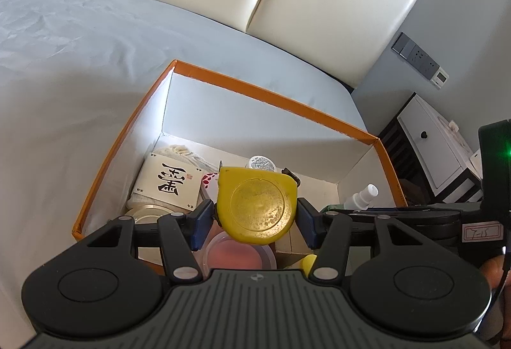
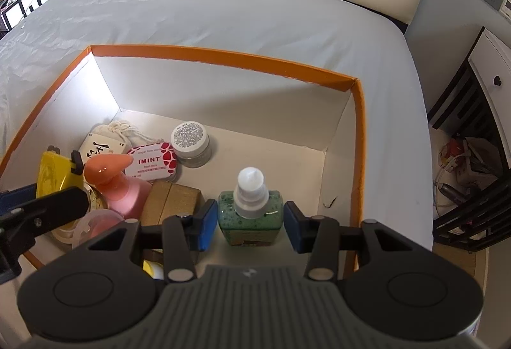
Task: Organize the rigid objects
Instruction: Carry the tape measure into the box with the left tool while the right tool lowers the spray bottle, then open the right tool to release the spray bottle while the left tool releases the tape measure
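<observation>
While both grippers hang over the box, the scene reads so:
Box: orange-rimmed box (image 2: pixel 223 56) on the grey bed (image 2: pixel 223 13), white inside.
In the box: white card (image 1: pixel 166 184) on a cloth pouch (image 2: pixel 119 127), red mint tin (image 2: pixel 153 162), small white-lidded jar (image 2: pixel 191 139), pink pump bottle (image 2: pixel 119 186), brown block (image 2: pixel 174 198).
Left gripper (image 1: pixel 255 214): clamped on a yellow tape measure (image 1: pixel 255 205), held above the box's left side.
Right gripper (image 2: pixel 250 221): pads against the sides of a green spray bottle (image 2: pixel 250 214) standing upright near the right wall.
Hard to make out: a round clear lid (image 1: pixel 239 254) and a yellow scrap (image 1: pixel 308 262) lie half hidden under the left gripper.
</observation>
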The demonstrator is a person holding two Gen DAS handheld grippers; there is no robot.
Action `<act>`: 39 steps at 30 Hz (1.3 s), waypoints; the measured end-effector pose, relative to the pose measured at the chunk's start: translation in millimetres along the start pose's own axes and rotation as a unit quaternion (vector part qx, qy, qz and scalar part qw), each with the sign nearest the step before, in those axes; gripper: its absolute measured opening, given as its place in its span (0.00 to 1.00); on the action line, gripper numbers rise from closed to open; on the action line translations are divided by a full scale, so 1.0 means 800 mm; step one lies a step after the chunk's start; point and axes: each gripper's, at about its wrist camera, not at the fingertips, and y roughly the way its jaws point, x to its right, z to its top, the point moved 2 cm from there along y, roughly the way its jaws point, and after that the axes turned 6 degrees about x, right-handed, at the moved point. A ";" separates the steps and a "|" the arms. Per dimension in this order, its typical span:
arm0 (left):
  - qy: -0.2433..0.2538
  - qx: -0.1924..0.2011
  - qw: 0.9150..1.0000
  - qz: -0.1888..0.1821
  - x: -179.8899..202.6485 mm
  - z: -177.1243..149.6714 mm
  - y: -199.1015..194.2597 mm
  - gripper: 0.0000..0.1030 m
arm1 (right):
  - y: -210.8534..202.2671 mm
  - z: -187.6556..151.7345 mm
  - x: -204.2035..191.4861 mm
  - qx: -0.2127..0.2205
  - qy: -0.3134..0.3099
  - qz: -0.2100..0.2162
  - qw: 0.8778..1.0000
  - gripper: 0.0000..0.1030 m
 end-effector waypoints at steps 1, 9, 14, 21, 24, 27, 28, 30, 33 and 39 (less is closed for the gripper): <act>-0.001 0.000 1.000 0.000 0.000 0.000 0.000 0.62 | -0.003 -0.001 0.000 -0.001 0.003 0.005 1.000 0.44; -0.002 -0.001 1.000 -0.006 0.001 0.001 0.000 0.62 | -0.012 -0.004 -0.014 -0.016 -0.015 0.029 0.999 0.44; -0.005 0.001 1.000 -0.004 -0.003 0.002 -0.002 0.62 | 0.008 0.009 -0.019 -0.004 -0.011 0.008 1.000 0.44; -0.005 0.003 1.000 -0.005 -0.006 0.004 -0.001 0.62 | 0.050 0.029 -0.022 -0.018 -0.009 -0.025 0.999 0.44; 0.000 0.001 1.000 -0.006 -0.004 0.002 0.002 0.62 | 0.056 0.026 -0.021 -0.026 -0.013 -0.031 0.999 0.44; 0.002 -0.003 1.000 -0.007 -0.003 0.001 0.004 0.62 | 0.044 0.025 -0.016 -0.004 -0.012 -0.024 1.000 0.46; 0.004 -0.004 1.000 -0.008 -0.002 0.001 0.005 0.62 | 0.038 0.026 -0.016 0.005 -0.019 -0.029 0.999 0.50; 0.006 -0.004 1.000 -0.008 0.001 0.000 0.004 0.62 | 0.023 0.028 -0.013 0.031 -0.024 -0.030 0.999 0.50; 0.011 -0.002 1.000 -0.011 0.005 0.000 0.002 0.62 | -0.015 0.022 0.001 0.086 -0.003 -0.022 0.996 0.55; 0.030 0.000 0.999 -0.025 0.031 -0.001 -0.002 0.62 | -0.068 -0.036 0.060 0.154 0.095 -0.042 0.983 0.63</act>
